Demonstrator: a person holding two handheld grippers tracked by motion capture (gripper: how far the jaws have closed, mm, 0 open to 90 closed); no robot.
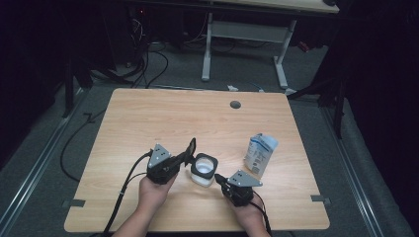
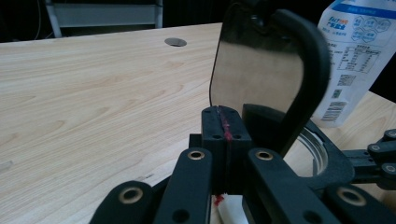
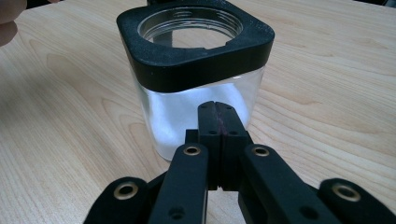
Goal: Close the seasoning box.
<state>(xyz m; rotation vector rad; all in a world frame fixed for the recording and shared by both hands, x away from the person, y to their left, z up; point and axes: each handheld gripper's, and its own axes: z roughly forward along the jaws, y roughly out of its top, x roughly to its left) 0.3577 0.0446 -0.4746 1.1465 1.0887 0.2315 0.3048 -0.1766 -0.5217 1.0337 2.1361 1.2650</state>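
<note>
Lid [image 1: 190,148] is standing upright, hinged at the jar's [image 1: 204,170] left rim, beside your left gripper [image 1: 184,159] (fingers pressed together, gripping nothing); right gripper [image 1: 221,179], likewise closed, is nosing the jar's wall.

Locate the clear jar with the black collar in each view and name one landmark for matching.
High view: jar at front centre, between both grippers.
Left gripper view: its collar at lower right, behind the raised lid.
Right gripper view: centre, just beyond the jaws.
Shared landmark: wooden table.
</note>
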